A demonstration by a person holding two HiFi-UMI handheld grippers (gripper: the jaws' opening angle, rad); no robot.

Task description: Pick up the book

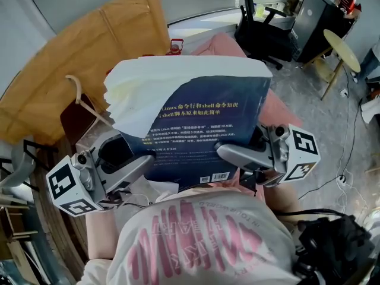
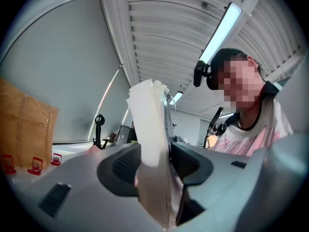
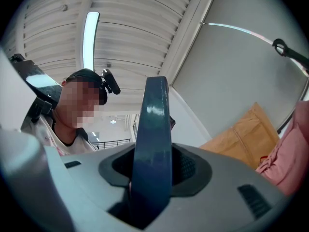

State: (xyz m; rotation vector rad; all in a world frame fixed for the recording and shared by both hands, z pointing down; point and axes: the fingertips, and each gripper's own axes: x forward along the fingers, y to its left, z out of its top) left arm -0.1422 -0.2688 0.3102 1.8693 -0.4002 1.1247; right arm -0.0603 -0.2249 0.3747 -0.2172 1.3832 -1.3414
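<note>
At the centre of the head view, the dark blue book (image 1: 202, 123) is held aloft, its white pages fanning toward the upper left. At lower left the left hand-held gripper (image 1: 132, 159) is clamped on the page block. At lower right the right hand-held gripper (image 1: 237, 154) pinches the blue cover.

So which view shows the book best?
The head view: the book shows its dark blue back cover, barcode and fanned pages. The left gripper view shows only page edges in the left tongs, the right gripper view only a blue edge in the right tongs.
</note>
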